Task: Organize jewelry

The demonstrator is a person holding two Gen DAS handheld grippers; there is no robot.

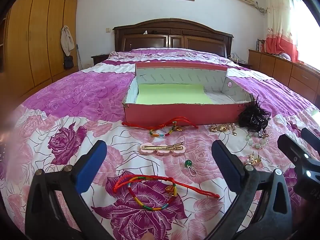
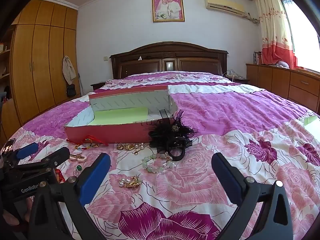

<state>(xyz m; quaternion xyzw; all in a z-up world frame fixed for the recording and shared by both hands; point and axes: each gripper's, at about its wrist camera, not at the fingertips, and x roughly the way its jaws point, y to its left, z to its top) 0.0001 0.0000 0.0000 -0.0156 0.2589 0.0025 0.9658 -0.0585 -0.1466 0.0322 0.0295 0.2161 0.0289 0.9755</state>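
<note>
A pink cardboard box (image 1: pixel 180 115) with a green liner lies open on the bed; it also shows in the right wrist view (image 2: pixel 112 131). In front of it lie a red cord bracelet (image 1: pixel 154 192), a pink flower hair clip (image 1: pixel 162 148), a green bead charm (image 1: pixel 189 165), another cord bracelet (image 1: pixel 166 129), gold pieces (image 1: pixel 220 128), a bead bracelet (image 2: pixel 158 163), a pearl brooch (image 2: pixel 129 182) and a black feather hairpiece (image 2: pixel 174 136). My left gripper (image 1: pixel 159 154) is open above the near bracelet. My right gripper (image 2: pixel 161 166) is open, empty, near the bead bracelet.
The bed has a pink and purple floral cover (image 2: pixel 240 120) with a dark wooden headboard (image 2: pixel 170 60). A wooden wardrobe (image 1: pixel 34 40) stands at left, low cabinets (image 2: pixel 290 84) at right. A green object (image 2: pixel 310 120) lies at the bed's right edge.
</note>
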